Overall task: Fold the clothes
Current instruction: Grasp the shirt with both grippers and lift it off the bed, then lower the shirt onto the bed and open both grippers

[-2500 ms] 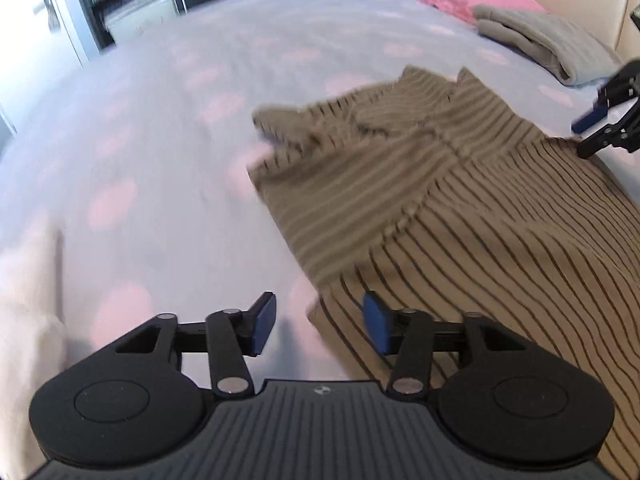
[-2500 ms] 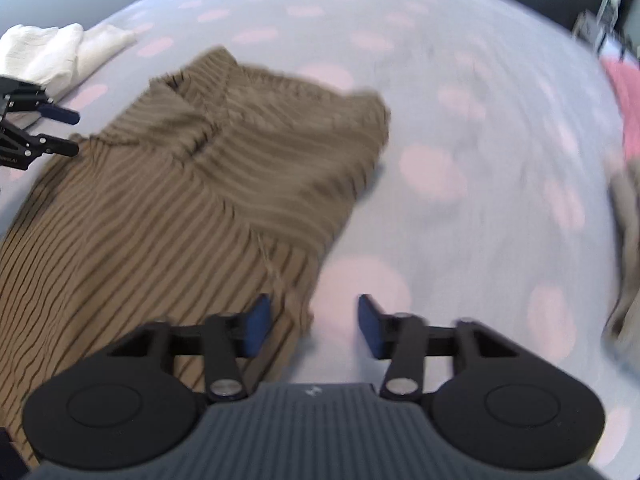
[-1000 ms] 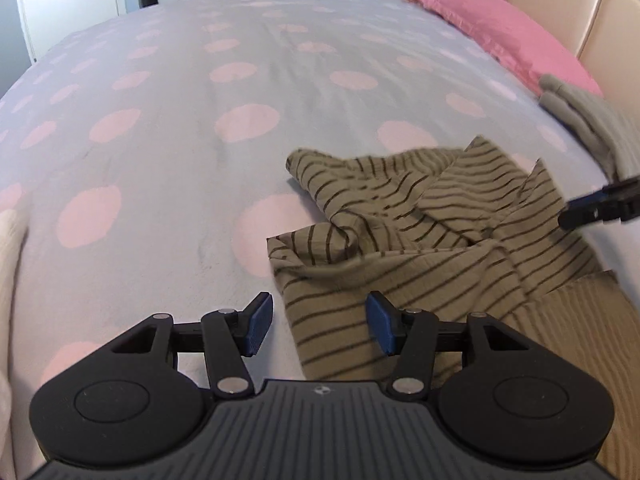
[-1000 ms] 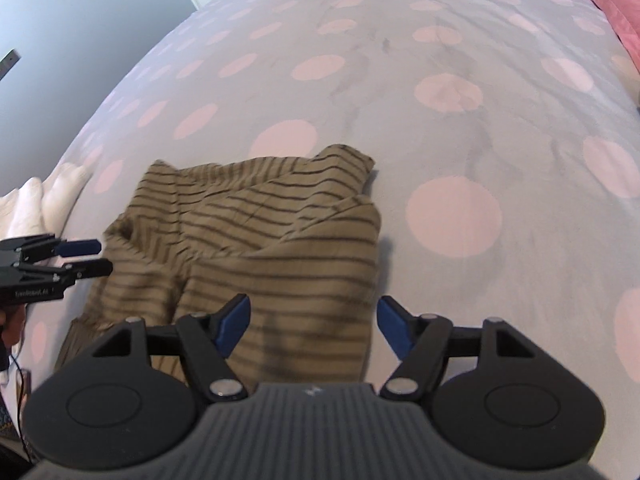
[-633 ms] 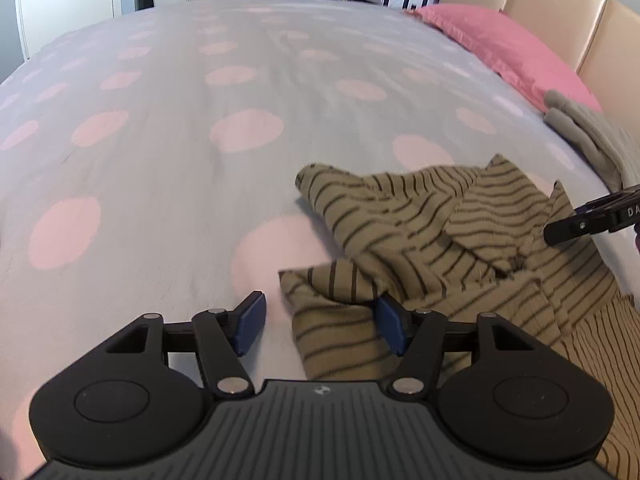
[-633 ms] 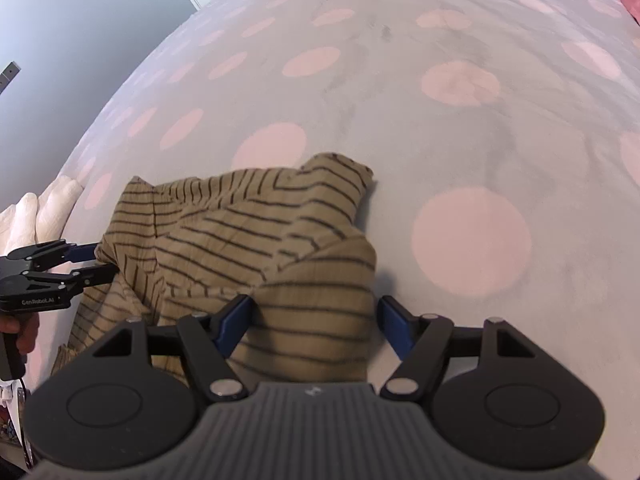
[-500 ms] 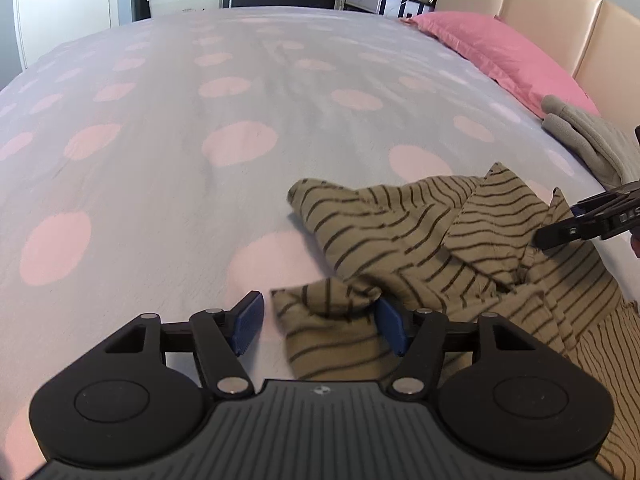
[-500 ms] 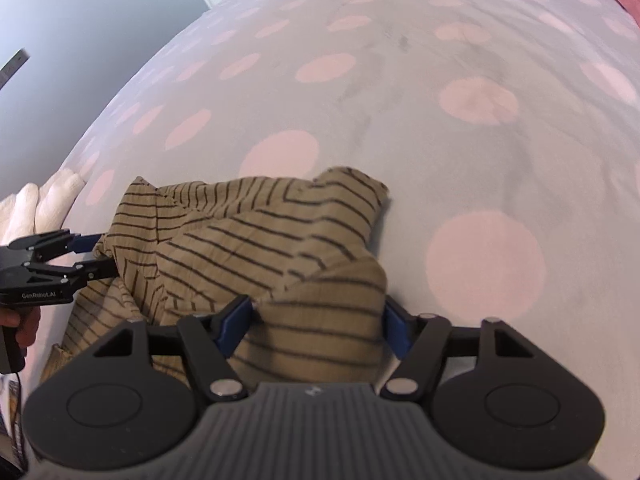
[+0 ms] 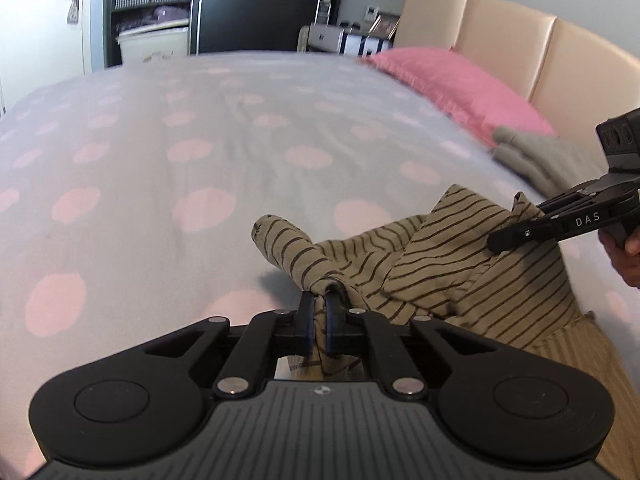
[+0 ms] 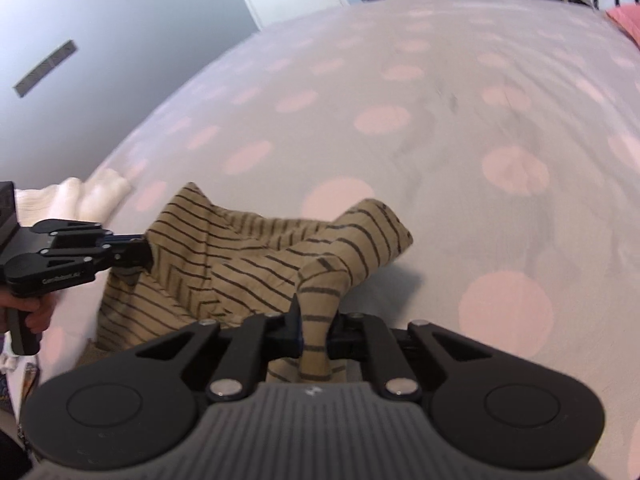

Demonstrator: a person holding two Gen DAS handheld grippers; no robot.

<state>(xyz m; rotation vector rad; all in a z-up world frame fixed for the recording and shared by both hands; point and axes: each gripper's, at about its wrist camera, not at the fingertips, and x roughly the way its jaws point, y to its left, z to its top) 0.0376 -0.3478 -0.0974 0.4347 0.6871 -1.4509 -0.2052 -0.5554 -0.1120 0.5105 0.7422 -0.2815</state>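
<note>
Black gripper [image 9: 316, 322] – blue pads, silver screws, ribbed housing.

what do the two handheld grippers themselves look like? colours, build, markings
Both match: matte black. The left gripper and right gripper each have a ribbed grey-black nose, two round discs at the sides, linkage arms with silver pivot pins, and blue finger pads. Seen side-on, each has a pistol-style handle and small white lettering; the right one's reads "DAS".

one striped garment [image 9: 448, 264], two grippers (one pillow [image 9: 452, 80])

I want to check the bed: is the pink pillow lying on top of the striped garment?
No, the pink pillow lies by the headboard, apart from the striped garment.
</note>
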